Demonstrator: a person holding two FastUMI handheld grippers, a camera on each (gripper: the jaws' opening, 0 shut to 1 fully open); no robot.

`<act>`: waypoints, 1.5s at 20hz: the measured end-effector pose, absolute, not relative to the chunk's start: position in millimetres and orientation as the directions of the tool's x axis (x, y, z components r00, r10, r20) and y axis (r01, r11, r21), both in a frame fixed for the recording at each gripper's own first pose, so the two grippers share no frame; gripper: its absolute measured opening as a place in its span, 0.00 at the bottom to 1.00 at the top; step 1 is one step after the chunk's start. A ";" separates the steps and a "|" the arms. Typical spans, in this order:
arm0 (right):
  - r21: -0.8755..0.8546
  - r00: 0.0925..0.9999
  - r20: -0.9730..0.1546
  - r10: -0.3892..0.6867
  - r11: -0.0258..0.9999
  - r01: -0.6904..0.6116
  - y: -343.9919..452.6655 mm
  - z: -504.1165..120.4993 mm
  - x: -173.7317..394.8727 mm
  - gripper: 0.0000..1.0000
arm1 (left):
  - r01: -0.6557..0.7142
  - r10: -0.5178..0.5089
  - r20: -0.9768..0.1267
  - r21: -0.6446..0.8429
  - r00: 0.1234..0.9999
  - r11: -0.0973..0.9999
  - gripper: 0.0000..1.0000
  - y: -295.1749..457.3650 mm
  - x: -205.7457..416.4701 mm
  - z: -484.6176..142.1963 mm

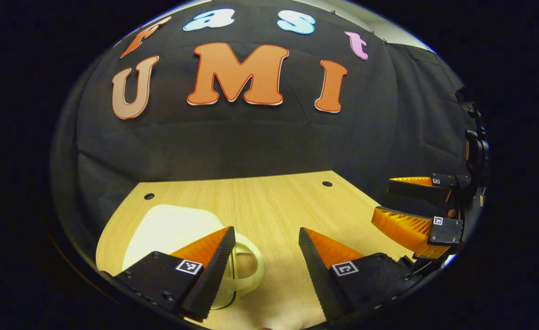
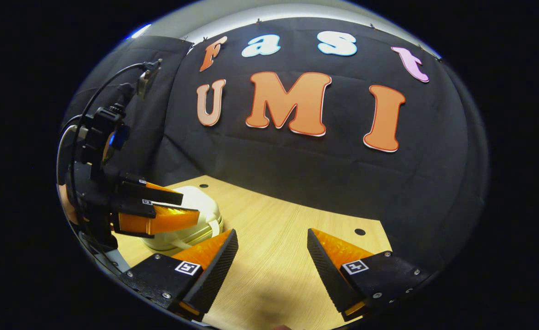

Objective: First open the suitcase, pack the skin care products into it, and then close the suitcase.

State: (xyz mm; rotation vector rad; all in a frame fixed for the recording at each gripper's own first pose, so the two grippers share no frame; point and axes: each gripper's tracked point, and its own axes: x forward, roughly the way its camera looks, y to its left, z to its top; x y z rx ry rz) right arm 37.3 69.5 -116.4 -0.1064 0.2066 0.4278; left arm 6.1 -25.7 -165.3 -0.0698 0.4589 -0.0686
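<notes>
while both grippers gape, left gripper [image 1: 264, 238] by closed suitcase [image 1: 173, 227] (handle near), wooden table [image 1: 278, 201]

suitcase [image 1: 173, 229] on table [image 1: 274, 206] | left gripper [image 2: 177, 206] over it

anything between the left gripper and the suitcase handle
Nothing visible. The left gripper is open just above the closed cream suitcase, its handle beside one finger. The right gripper hangs open over bare table, apart.

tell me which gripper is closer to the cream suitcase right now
The left gripper: the suitcase and its handle sit right at its fingers. The right gripper hangs farther off, over bare table.
</notes>
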 end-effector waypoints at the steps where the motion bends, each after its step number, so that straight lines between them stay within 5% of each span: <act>1: -0.057 0.897 -0.203 0.392 0.910 -0.411 68.1 -111.4 38.9 0.96 | 0.031 -0.055 -0.420 -0.064 0.906 0.997 0.88 -24.3 6.8 -157.8; 16: -0.090 0.922 -0.042 0.384 0.918 -0.386 70.4 -70.5 44.6 0.96 | -0.182 0.185 -0.131 0.039 0.974 0.983 0.93 -4.8 2.1 -69.3; 30: -0.098 0.926 -0.031 0.375 0.921 -0.377 66.3 -67.9 44.5 0.96 | -0.215 0.217 -0.084 0.032 0.973 0.976 0.93 7.2 -3.7 -56.5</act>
